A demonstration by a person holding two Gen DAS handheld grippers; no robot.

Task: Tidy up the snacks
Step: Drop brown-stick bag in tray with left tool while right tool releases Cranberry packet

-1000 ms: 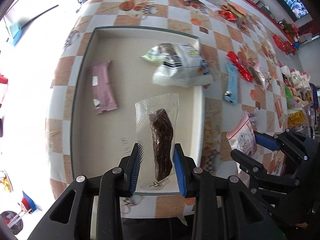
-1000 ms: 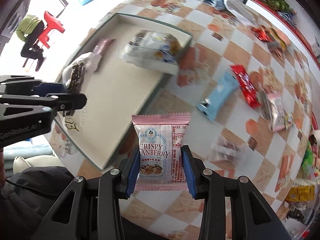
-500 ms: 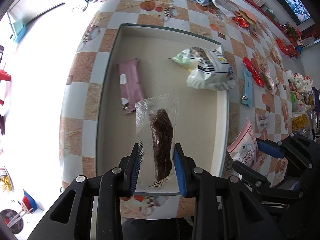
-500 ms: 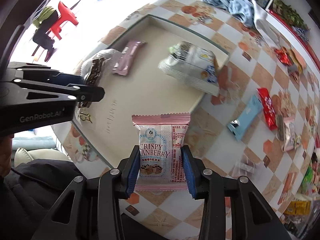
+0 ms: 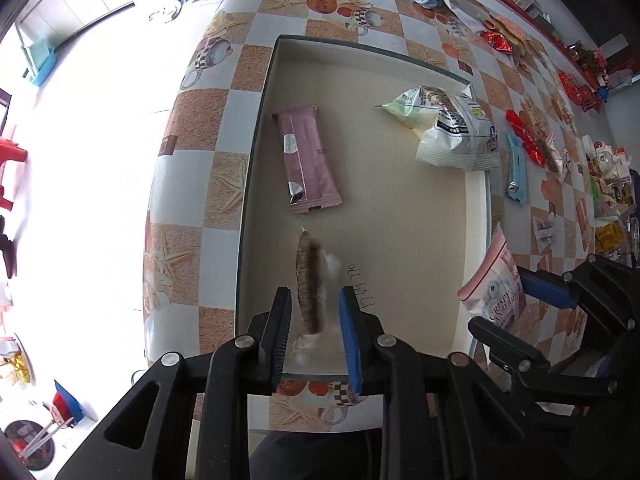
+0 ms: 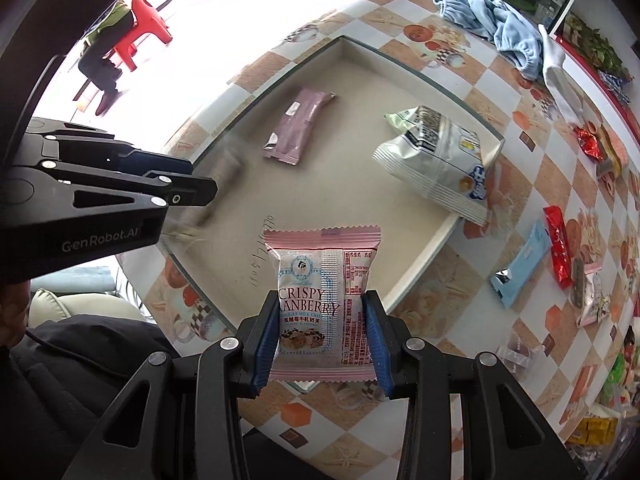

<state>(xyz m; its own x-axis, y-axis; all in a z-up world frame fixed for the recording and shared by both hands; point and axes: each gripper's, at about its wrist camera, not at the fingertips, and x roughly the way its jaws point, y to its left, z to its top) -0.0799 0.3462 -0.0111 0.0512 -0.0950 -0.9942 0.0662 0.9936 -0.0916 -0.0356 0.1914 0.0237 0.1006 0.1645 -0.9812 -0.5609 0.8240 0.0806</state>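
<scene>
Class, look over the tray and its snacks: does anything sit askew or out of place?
Yes. The white chip bag lies tilted over the tray rim's far corner, half hanging onto the table instead of flat inside like the pink bar.

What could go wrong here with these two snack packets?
The clear packet looks blurred and edge-on between the left gripper's closing jaws; it may slip free and land badly in the tray. The right gripper pinches the cranberry packet low down, near the tray's edge; released there, it could miss.
</scene>
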